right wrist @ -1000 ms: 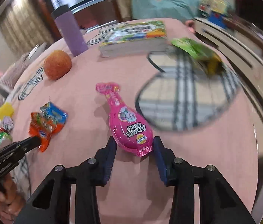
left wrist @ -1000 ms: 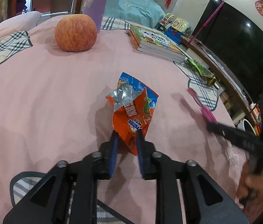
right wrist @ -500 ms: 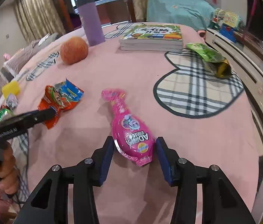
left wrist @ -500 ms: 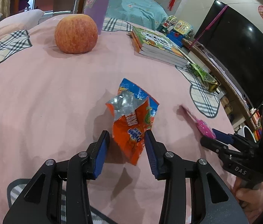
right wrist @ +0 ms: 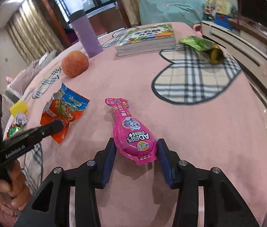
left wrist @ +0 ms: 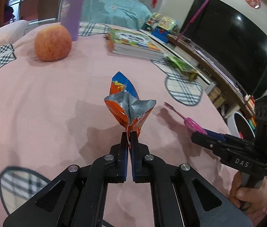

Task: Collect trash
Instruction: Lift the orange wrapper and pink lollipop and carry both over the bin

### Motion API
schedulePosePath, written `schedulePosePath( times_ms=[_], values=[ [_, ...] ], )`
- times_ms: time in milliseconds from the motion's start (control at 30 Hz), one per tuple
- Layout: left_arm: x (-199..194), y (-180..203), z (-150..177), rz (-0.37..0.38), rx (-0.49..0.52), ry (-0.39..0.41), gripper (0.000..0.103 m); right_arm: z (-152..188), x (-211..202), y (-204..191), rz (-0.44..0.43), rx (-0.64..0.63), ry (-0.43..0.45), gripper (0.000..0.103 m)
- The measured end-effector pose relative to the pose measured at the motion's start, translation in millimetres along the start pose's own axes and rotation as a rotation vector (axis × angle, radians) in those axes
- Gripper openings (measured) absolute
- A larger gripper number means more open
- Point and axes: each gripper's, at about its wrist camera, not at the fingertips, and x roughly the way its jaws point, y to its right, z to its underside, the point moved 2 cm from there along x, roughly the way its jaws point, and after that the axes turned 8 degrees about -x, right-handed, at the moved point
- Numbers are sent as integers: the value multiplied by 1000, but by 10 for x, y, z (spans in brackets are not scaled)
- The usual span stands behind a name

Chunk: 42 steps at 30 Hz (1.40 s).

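An empty orange and blue snack wrapper (left wrist: 129,106) lies on the pink tablecloth (left wrist: 38,98). My left gripper (left wrist: 129,134) is shut on its near corner and the wrapper stands up from the cloth; it also shows in the right wrist view (right wrist: 65,111). A pink bottle-shaped wrapper (right wrist: 131,130) lies flat between the fingers of my open right gripper (right wrist: 136,151), which straddle its wide near end. In the left wrist view the pink wrapper (left wrist: 192,123) shows at the tip of my right gripper. A green and yellow snack bag (right wrist: 203,47) lies at the far right.
An apple (right wrist: 74,66), a purple bottle (right wrist: 87,36) and a stack of books (right wrist: 146,37) stand at the far side. A yellow block and small sweets (right wrist: 18,113) lie at the left edge. A TV and a low cabinet stand past the table's right edge.
My left gripper has closed on the orange wrapper's corner and raised it upright. My right gripper has stayed open around the pink wrapper.
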Motion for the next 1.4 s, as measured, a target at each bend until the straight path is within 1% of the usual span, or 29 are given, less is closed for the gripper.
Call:
schedulePosePath(
  times_ms=[233,367,500,933,1400],
  values=[
    [-112,308,180,43,47,-11,2,290,-301,28,9,54,29,43],
    [-165,470,274,56,77,-18,2,440,-445,85,-12,113,46,43],
    [-208,629,358,65,113,-24,2,572,-630,124,-3,145,75,43],
    [-321,986,552,83,191,-31,2,775,-1065,270,42,194,154,43],
    [-334,1421,726,123,272,-54,2,1008,-1436,458,79,244,208,43]
  ],
)
